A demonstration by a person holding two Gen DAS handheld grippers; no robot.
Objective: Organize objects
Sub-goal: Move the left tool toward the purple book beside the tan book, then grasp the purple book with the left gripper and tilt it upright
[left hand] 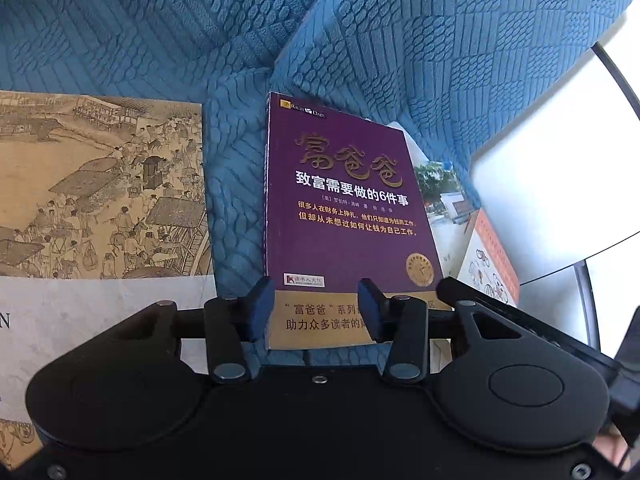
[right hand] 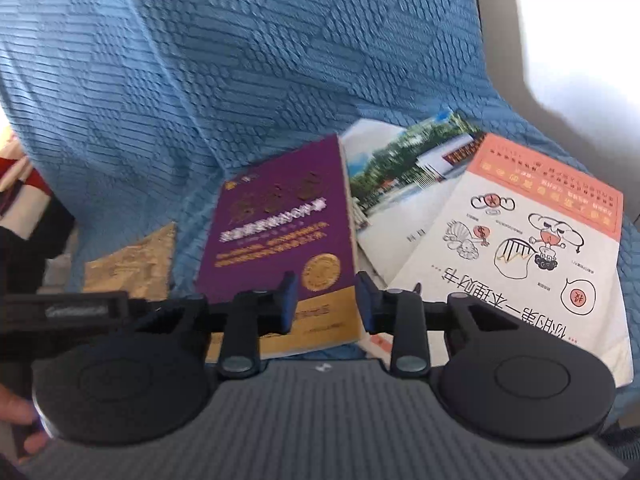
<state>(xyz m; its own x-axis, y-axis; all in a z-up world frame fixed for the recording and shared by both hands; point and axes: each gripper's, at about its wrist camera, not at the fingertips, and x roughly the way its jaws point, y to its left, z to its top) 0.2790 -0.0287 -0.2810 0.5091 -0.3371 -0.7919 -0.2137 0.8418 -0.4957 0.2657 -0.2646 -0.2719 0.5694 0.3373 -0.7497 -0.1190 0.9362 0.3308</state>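
A purple book [left hand: 344, 208] with gold and white Chinese lettering lies on a blue textured sofa cover [left hand: 160, 32]. My left gripper [left hand: 316, 308] hovers over the book's gold bottom band. Its jaws stand apart: the left finger is at the book's left edge and the right finger is above the cover, neither pressing. In the right wrist view the purple book [right hand: 280, 216] looks blurred. My right gripper [right hand: 327, 304] is open over its lower right corner, its jaws straddling the book's right edge.
A large book with an old painting cover [left hand: 100, 188] lies left of the purple one. A photo booklet [right hand: 400, 184] and a white and orange cartoon book [right hand: 520, 248] overlap on its right. A blue cushion [left hand: 460, 40] leans behind. A hand [right hand: 16, 412] shows at the left edge.
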